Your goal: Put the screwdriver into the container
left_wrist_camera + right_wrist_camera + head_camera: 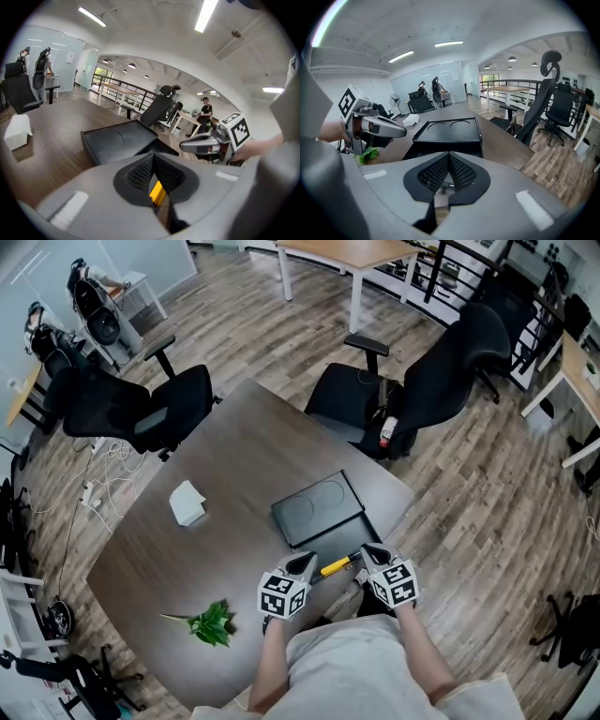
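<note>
A person holds a left gripper (307, 565) and a right gripper (368, 553) close together over the near part of a dark table (225, 446). A screwdriver (336, 565) with a yellow handle spans the short gap between them. The left gripper's jaws are clamped on the yellow handle. The right gripper's jaws are pressed nearly together on a thin metal piece, apparently the screwdriver's shaft. Just ahead of both grippers sits the black container (342, 538), open, with its lid (314, 505) lying flat beyond it and showing two round recesses. Farther ahead and left of the left gripper is a white folded object (187, 502). A green leafy sprig (212, 622) lies left of the left gripper, nearer the person.
</note>
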### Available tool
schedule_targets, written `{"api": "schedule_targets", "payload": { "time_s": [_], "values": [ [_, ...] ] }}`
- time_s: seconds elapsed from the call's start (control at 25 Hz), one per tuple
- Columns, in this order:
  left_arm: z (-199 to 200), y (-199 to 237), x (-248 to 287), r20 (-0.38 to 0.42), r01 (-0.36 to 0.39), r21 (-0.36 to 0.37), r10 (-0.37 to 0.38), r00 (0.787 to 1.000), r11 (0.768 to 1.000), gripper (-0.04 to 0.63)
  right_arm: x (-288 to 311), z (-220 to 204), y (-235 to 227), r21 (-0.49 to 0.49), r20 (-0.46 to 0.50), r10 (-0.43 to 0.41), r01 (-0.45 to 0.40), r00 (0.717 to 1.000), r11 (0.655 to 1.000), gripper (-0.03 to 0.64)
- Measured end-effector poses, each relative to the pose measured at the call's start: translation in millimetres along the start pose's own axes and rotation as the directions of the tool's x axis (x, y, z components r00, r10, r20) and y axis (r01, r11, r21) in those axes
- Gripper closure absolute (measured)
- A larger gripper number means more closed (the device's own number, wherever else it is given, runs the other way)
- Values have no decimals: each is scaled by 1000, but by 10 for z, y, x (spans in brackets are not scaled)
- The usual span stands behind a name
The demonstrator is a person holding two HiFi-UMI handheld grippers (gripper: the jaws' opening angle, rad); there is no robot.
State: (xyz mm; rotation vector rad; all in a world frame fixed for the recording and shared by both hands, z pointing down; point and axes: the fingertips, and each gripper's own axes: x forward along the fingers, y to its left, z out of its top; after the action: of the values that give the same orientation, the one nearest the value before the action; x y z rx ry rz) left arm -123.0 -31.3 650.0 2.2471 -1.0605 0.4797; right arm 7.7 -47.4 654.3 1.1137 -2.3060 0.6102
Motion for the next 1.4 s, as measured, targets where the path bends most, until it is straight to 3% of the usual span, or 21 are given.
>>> {"api": "schedule_targets", "payload": {
  "time_s": [1.4],
  "values": [
    [-53, -105, -11, -2, 3, 6, -3, 1000, 1000, 540, -61, -52, 82, 5, 8, 28, -28, 1000, 1000, 615]
  ]
}}
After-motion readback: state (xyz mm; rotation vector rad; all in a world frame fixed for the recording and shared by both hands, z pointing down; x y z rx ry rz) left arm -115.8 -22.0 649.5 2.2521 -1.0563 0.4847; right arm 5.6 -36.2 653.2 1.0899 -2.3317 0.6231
